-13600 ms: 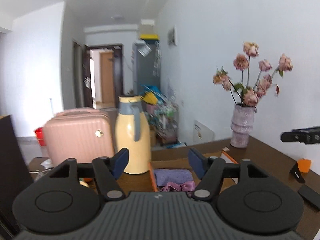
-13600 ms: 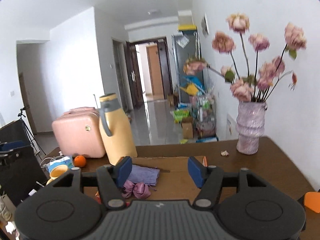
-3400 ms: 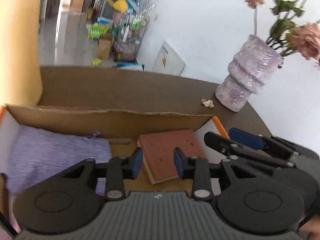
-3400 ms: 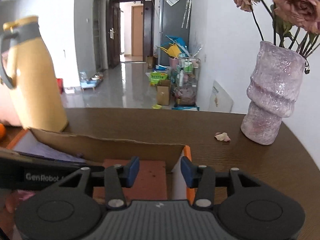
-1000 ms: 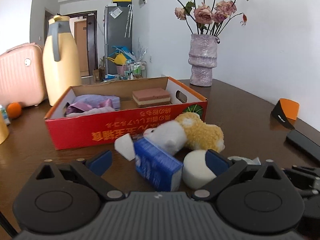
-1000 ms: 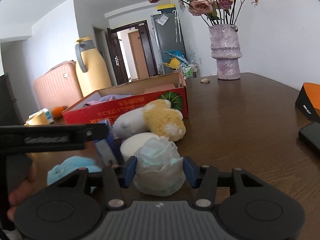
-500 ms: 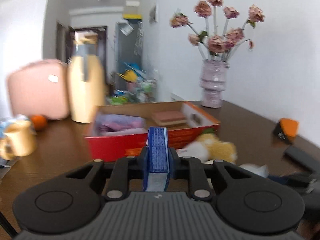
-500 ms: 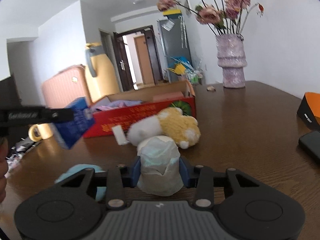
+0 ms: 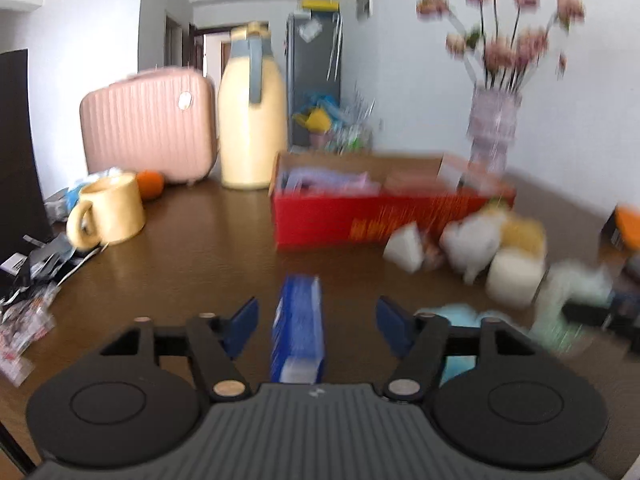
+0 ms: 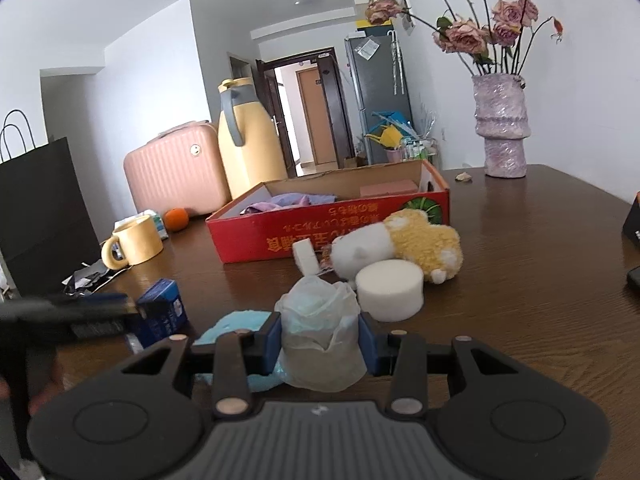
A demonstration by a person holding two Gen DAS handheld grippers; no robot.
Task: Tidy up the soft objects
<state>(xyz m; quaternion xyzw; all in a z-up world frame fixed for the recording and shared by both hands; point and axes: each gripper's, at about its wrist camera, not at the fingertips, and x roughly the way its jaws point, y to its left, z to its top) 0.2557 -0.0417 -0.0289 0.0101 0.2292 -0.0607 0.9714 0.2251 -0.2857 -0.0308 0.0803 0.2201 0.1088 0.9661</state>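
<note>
Glossy wood table (image 10: 520, 280) — crinkly plastic bag (image 10: 320, 332).

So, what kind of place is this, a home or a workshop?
Most likely a home, a living or dining area. A wooden table holds a vase of flowers and a mug, a pink suitcase stands behind, and a fridge stands by the hallway door.

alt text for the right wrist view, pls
The right tongs squeeze a bagged white wad above a brown table. Beyond lie a white foam disc, a plush toy and a red box; a blue packet sits left.
</note>
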